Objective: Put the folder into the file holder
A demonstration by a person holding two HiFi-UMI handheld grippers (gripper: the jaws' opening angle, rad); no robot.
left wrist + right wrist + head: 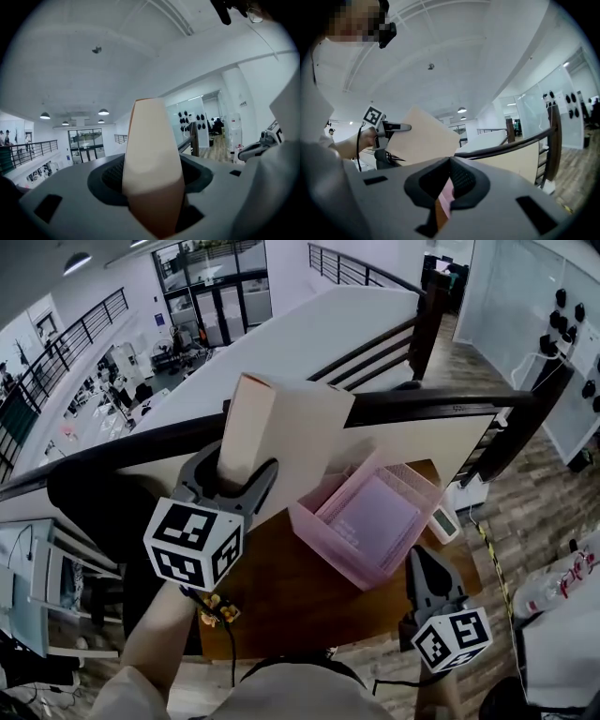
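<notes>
Head view:
- We list the left gripper [228,486] at centre left. Its jaws pinch the lower edge of a cream folder [286,442].
- The folder stands upright in the air at upper centre, left of the file holder and not in it.
- The pink mesh file holder [323,554] lies at centre right on a brown wooden surface [281,601].
- The right gripper [420,557] sits at lower right, just beside the holder's near corner. Its jaws are pressed together and carry nothing.
- A dark railing [422,405] crosses behind the folder.

Left gripper view:
- The left gripper [152,185] fills the lower frame. Its jaws clamp the folder [151,140], which rises edge-on through the centre.

Right gripper view:
- The right gripper [450,161] takes the lower centre. Its jaws meet at the tips, with no item between them.
- Through the slit below the tips we see a strip of the pink file holder [447,197] and a sliver of the surface [438,214].
- At centre left, the left gripper [389,127] holds the tilted folder [424,138] aloft.
- The railing [511,144] runs to the right.
</notes>
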